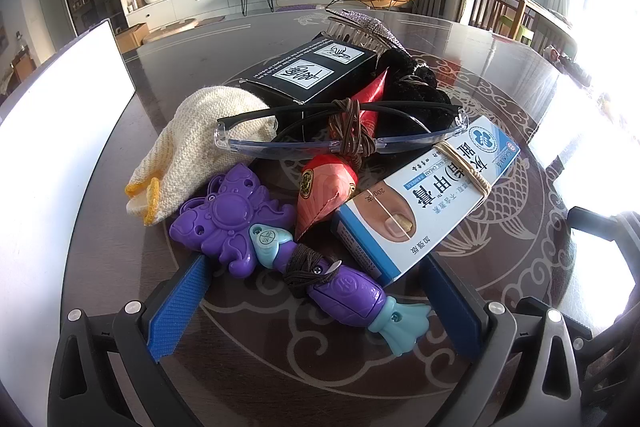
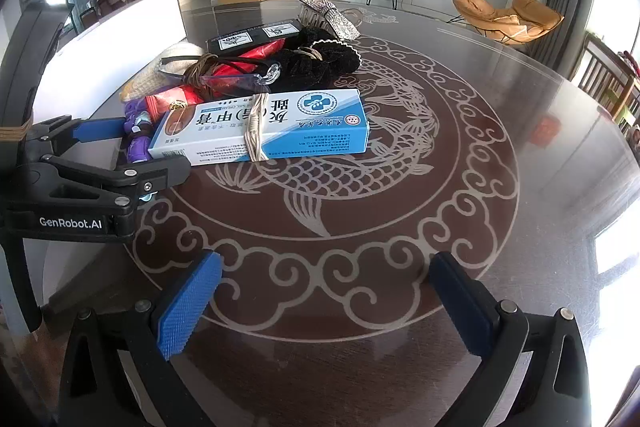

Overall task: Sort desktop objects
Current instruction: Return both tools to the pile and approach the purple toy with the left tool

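Observation:
A pile of objects lies on the dark round table (image 1: 500, 131). My left gripper (image 1: 316, 287) is open, its fingers on either side of a purple butterfly toy wand (image 1: 240, 227) with a brown hair tie on its handle. Around it lie a blue-and-white ointment box (image 1: 424, 195) with a rubber band, a red cone packet (image 1: 324, 191), clear glasses (image 1: 340, 135), a cream knit glove (image 1: 200, 143), a black box (image 1: 316, 71), a black scrunchie (image 1: 408, 75) and a rhinestone hair comb (image 1: 360, 27). My right gripper (image 2: 324, 283) is open and empty over bare table, short of the ointment box (image 2: 272, 127).
A white panel (image 1: 60, 131) stands along the table's left edge. The left gripper shows in the right wrist view (image 2: 100, 155) at the left of the pile. Bare table with a fish pattern (image 2: 360, 167) lies right of the pile. Chairs stand beyond the far right edge.

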Available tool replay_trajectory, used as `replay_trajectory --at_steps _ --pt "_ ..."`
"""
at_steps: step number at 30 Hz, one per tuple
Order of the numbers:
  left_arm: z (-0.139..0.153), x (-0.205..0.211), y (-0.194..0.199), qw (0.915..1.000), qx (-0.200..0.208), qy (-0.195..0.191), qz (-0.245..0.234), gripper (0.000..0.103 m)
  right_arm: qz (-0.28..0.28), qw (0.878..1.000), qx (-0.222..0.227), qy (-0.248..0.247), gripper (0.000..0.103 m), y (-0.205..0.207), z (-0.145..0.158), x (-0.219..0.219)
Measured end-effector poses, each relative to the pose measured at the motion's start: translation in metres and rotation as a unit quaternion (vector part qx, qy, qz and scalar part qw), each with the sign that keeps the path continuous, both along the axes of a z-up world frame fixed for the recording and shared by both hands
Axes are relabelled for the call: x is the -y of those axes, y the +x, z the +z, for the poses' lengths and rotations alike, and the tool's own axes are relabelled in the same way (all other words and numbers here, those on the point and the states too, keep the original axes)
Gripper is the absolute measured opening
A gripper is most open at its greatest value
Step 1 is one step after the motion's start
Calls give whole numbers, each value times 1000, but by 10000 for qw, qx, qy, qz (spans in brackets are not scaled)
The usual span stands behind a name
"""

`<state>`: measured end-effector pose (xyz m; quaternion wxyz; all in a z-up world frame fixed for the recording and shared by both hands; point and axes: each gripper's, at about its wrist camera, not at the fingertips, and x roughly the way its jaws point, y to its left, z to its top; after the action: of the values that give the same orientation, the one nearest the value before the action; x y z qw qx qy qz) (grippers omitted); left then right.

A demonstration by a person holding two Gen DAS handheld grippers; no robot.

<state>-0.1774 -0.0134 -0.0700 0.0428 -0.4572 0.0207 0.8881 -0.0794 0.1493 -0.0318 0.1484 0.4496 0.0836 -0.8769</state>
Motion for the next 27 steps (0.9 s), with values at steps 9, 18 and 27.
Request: replay_trajectory --at_steps 9,18,27 --pt "0 0 0 10000 0 1 0 103 0 10000 0 1 103 0 0 0" --pt "0 0 -2 10000 1 0 0 103 -1 10000 0 1 103 0 0 0" --pt "0 0 1 10000 1 -1 -3 103 0 10000 0 1 103 0 0 0"
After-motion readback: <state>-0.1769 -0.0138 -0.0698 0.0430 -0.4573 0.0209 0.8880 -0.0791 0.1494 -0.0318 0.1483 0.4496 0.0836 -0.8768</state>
